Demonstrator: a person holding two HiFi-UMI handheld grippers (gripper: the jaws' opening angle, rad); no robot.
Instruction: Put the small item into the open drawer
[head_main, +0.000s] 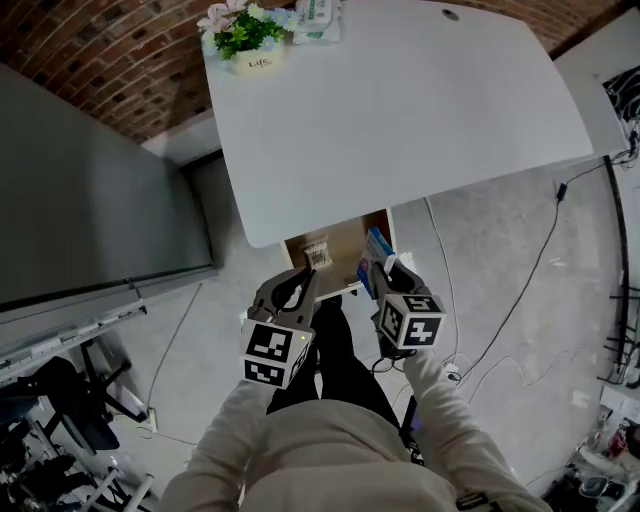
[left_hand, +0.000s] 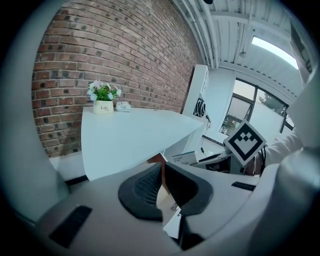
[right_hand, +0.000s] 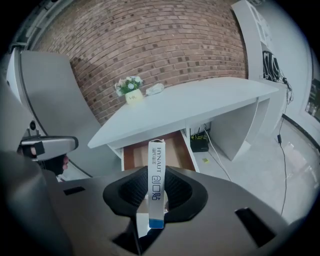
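Observation:
The small item is a slim white box with a blue end (right_hand: 156, 186), standing upright between the pads of my right gripper (right_hand: 156, 175), which is shut on it. In the head view the box (head_main: 376, 252) is held just over the right side of the open wooden drawer (head_main: 345, 245) under the white desk's front edge. The right gripper view shows the drawer (right_hand: 176, 150) straight ahead, below the box's tip. My left gripper (head_main: 293, 288) hovers at the drawer's left front, jaws together and holding nothing (left_hand: 161, 172). A small barcoded item (head_main: 318, 254) lies in the drawer.
The white desk (head_main: 400, 110) carries a flower pot (head_main: 250, 42) and a tissue pack (head_main: 318, 16) at its far corner. A grey panel (head_main: 100, 190) stands to the left. Cables (head_main: 530, 285) trail over the floor on the right. The person's legs are below the grippers.

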